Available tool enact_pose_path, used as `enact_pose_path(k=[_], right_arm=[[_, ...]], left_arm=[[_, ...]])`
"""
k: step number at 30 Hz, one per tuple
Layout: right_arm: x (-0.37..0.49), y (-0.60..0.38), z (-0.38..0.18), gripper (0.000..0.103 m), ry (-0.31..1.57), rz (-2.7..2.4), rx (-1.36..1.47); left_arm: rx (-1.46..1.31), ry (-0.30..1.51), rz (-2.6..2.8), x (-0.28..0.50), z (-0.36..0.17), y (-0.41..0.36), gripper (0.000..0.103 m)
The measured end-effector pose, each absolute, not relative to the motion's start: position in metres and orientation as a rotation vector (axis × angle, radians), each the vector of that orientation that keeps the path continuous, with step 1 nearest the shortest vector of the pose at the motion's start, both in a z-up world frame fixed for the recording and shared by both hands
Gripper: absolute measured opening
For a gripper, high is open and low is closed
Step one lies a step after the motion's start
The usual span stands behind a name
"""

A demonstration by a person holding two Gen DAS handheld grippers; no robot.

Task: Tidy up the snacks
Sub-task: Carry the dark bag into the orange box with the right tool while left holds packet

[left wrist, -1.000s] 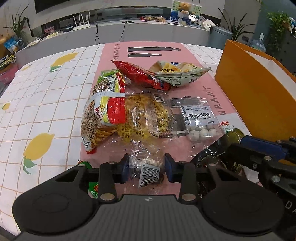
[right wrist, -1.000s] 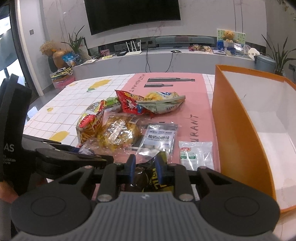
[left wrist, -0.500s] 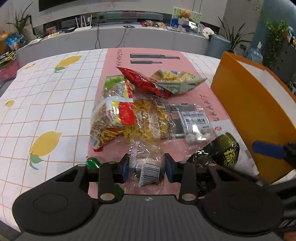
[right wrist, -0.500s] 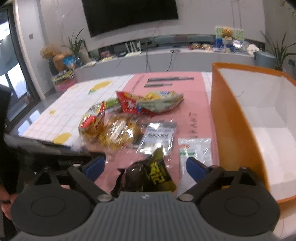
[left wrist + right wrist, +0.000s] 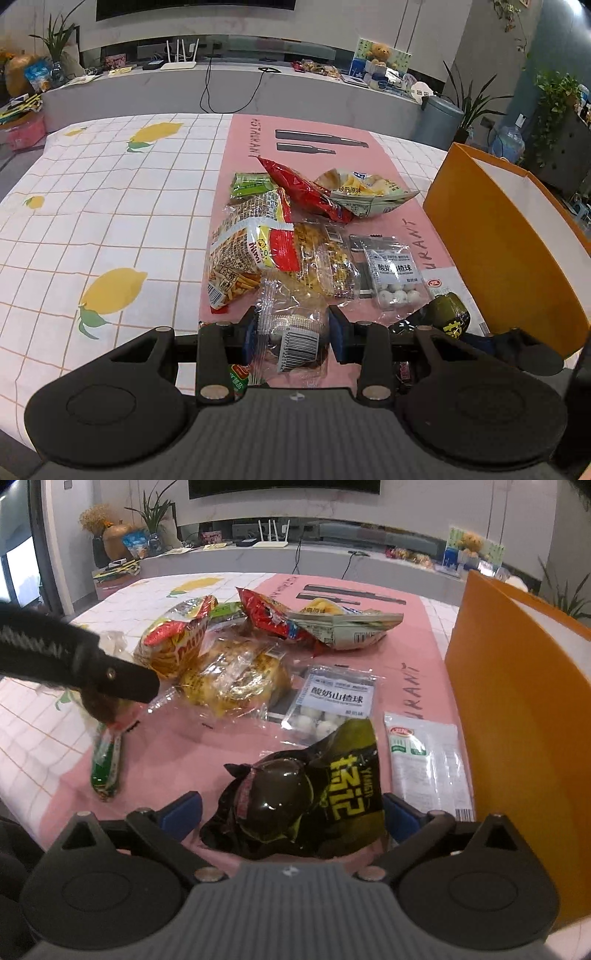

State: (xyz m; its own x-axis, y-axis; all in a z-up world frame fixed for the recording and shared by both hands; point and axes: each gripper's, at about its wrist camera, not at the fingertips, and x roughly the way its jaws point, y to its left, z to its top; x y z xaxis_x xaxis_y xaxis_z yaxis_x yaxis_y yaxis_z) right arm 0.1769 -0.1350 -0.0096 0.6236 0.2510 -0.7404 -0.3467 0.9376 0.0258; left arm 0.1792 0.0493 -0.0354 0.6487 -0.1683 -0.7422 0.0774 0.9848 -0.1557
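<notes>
My left gripper (image 5: 294, 334) is shut on a clear-wrapped snack packet (image 5: 299, 343) with a barcode, held just above the pink mat (image 5: 243, 147). The jaws of my right gripper (image 5: 290, 810) stand wide and are closing, and their blue pads are off the black and green packet (image 5: 306, 794) that lies between them on the mat. That packet (image 5: 448, 317) also shows at the right in the left wrist view. The orange box (image 5: 517, 701) with a white inside stands open just to the right.
A heap of snacks lies mid-mat: a stick-snack bag (image 5: 251, 254), a red bag (image 5: 303, 188), a pale chip bag (image 5: 365, 192), a clear pastry bag (image 5: 236, 679) and a white-ball packet (image 5: 332, 705). A white sachet (image 5: 424, 760) lies by the box, a green packet (image 5: 105, 764) at the left.
My right gripper opened, let go of the black and green packet and sank toward it. My left gripper rose a little with the clear packet still in it.
</notes>
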Motion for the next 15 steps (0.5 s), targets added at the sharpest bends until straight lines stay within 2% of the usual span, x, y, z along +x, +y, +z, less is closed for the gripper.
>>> enact_pose_path(k=[2,4,6,7,9,15], right_arm=[[0.1754,-0.1347,-0.0086,0.080,0.812,0.349,-0.118],[0.1742,-0.1349,-0.0056,0.066,0.796,0.346,-0.116],[0.1745,-0.1356,-0.0044,0.057,0.800,0.347,-0.116],[0.1741,-0.1362,-0.0043,0.049,0.797,0.344,-0.114],[0.1739,-0.1378,-0.0031,0.040,0.793,0.345,-0.108],[0.1740,-0.1384,-0.0015,0.038,0.786,0.345,-0.111]], left_arm=[[-0.115,0.854,-0.142,0.1796,-0.0352,0.0493,0.043],[-0.120,0.851,-0.146,0.1795,-0.0342,0.0502,0.043],[-0.121,0.848,-0.149,0.1796,-0.0335,0.0499,0.043],[-0.120,0.847,-0.150,0.1796,-0.0333,0.0495,0.043],[-0.118,0.844,-0.150,0.1796,-0.0328,0.0488,0.043],[-0.119,0.840,-0.151,0.1782,-0.0324,0.0490,0.043]])
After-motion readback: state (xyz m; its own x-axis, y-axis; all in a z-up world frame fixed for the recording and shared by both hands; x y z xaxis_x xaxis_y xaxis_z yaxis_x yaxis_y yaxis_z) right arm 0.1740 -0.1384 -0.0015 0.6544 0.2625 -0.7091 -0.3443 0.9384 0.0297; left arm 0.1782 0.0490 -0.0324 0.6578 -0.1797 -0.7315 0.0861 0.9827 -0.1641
